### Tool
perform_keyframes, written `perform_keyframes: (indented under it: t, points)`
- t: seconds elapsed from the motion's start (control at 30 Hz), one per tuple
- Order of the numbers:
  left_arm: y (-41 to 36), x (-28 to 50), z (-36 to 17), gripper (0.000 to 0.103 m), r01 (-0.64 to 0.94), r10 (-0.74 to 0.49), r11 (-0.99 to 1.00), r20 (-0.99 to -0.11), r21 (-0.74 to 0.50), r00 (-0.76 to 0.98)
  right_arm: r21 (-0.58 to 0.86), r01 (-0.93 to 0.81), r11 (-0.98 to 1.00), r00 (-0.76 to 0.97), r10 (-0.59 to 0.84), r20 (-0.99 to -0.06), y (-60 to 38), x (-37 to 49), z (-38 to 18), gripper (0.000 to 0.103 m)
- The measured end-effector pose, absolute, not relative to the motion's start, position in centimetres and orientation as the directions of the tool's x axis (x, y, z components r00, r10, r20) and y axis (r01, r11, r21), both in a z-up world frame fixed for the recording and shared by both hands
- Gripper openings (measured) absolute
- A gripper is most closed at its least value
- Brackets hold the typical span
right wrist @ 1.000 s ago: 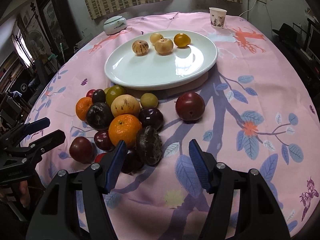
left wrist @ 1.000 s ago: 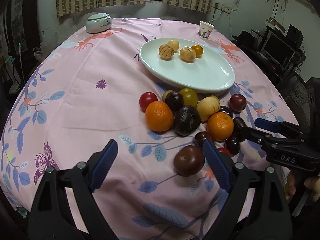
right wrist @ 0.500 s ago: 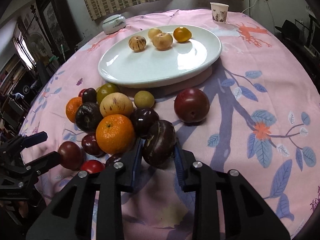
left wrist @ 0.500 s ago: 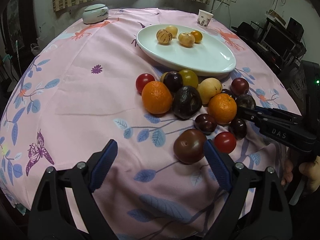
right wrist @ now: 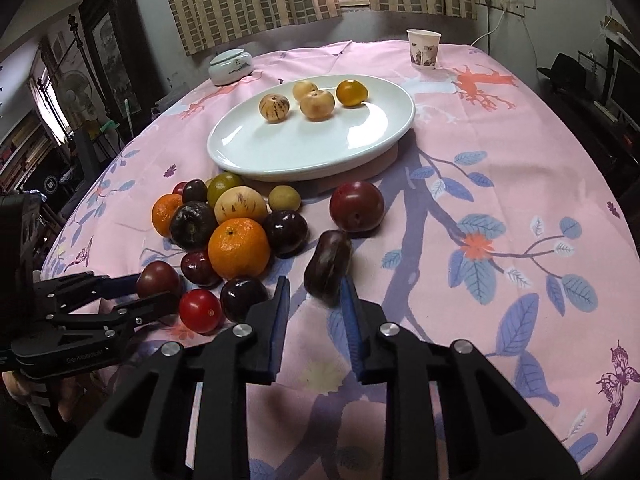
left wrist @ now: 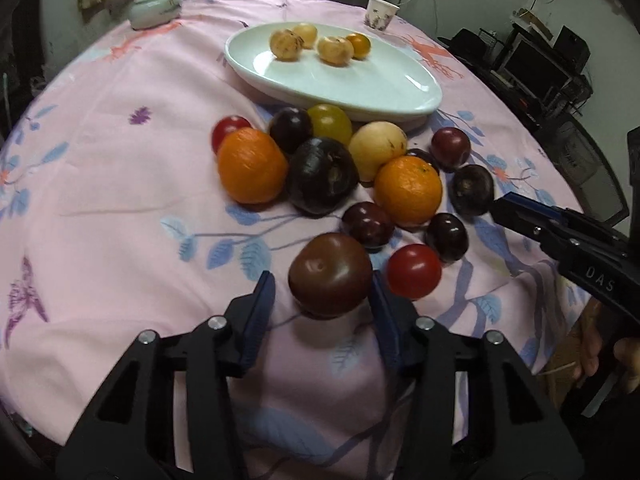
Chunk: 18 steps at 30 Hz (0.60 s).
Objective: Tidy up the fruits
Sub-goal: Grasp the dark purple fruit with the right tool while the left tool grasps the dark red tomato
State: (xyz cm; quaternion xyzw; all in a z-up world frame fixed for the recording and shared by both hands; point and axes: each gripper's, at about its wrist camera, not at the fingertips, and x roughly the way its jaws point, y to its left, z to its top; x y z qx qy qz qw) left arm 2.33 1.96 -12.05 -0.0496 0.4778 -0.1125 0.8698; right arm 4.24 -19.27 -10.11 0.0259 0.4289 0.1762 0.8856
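Four pale and orange fruits sit at the far end of the white plate (right wrist: 280,156), leaving its near half bare. The pink tablecloth (right wrist: 500,168) covers a round table; the cloth's left side and its right side are wide open, while the fruit pile (left wrist: 328,168) crowds the middle, just before the plate's near rim. A paper cup (right wrist: 423,49) and a lidded jar (right wrist: 231,67) stand at the table's far edge, well apart from everything else.

The left gripper (left wrist: 322,300) points at the near edge of the pile, and a dark brownish tomato (left wrist: 330,274) lies between its blue pads. Its jaws have just been closing: the right pad touches the tomato's flank, but a small gap shows at the left pad, so the grip is not yet firm. A red tomato (left wrist: 414,270) rests just beside it on the right, close to that finger.

The right gripper (right wrist: 314,300) is clamped on a dark purple oblong fruit (right wrist: 328,266), which stands tilted between its fingers, apart from the pile and near a large reddish plum (right wrist: 356,206). From the left wrist view this gripper's closed tips reach in from the table's right edge.
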Motion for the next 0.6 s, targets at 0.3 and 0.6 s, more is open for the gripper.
perform_keyframes:
  t: [0.3, 0.6]
  points:
    - [0.8, 2.5, -12.2, 0.045, 0.17, -0.221, 0.974, -0.796, -0.151, 0.564, 0.187, -0.186, 0.965, 0.556, 0.26, -0.79, -20.1, 7.8, -12.2, 0.027]
    - [1.2, 2.8, -12.4, 0.039, 0.187, -0.245, 0.968, -0.775, -0.166, 0.582, 0.055, -0.187, 0.981, 0.574, 0.155, -0.804, -19.5, 10.5, -12.9, 0.061]
